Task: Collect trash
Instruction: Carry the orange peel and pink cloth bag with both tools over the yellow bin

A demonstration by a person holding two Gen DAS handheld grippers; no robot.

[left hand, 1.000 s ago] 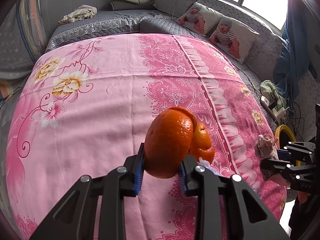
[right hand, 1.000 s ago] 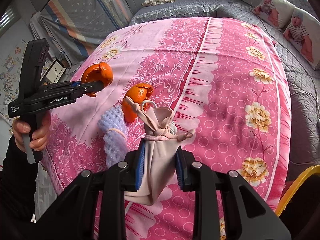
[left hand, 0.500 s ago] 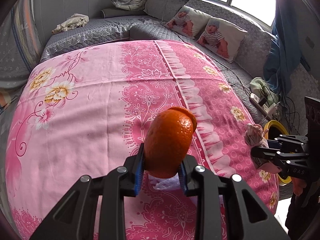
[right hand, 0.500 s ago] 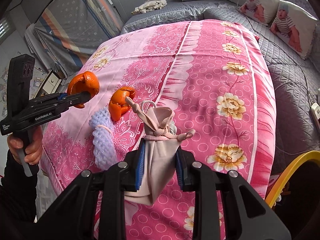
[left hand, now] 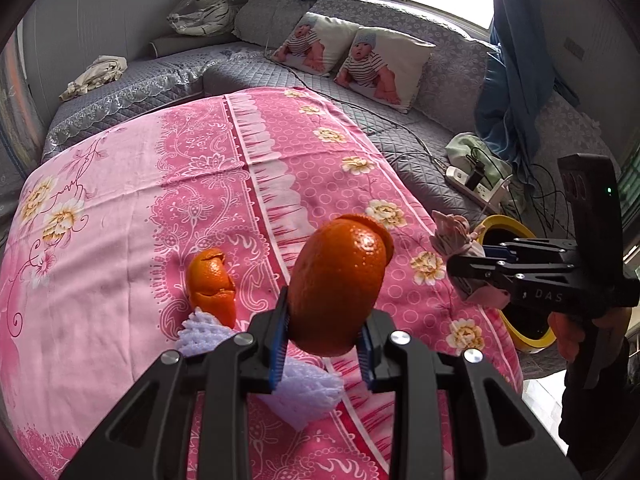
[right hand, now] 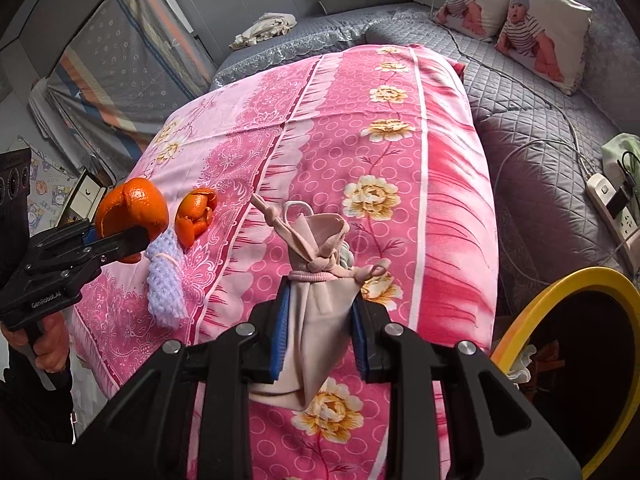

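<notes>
The right gripper [right hand: 319,334] held a knotted beige cloth bundle [right hand: 316,280] upright between its jaws, and the yellow-rimmed bin [right hand: 560,292] lay just right of and below them, nearer to this hand. The left gripper [left hand: 324,340] pinched an orange peel [left hand: 338,284], the bin [left hand: 516,280] well off to its right. Ahead-left of those jaws, another peel [left hand: 210,280] and white foam netting [left hand: 200,332] lay on the pink sheet [left hand: 120,200].

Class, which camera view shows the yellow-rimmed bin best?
The right wrist view: the yellow-rimmed bin sits close at lower right, with its dark inside and some white trash visible. In the left wrist view the right gripper and its cloth bundle cover much of it.
</notes>
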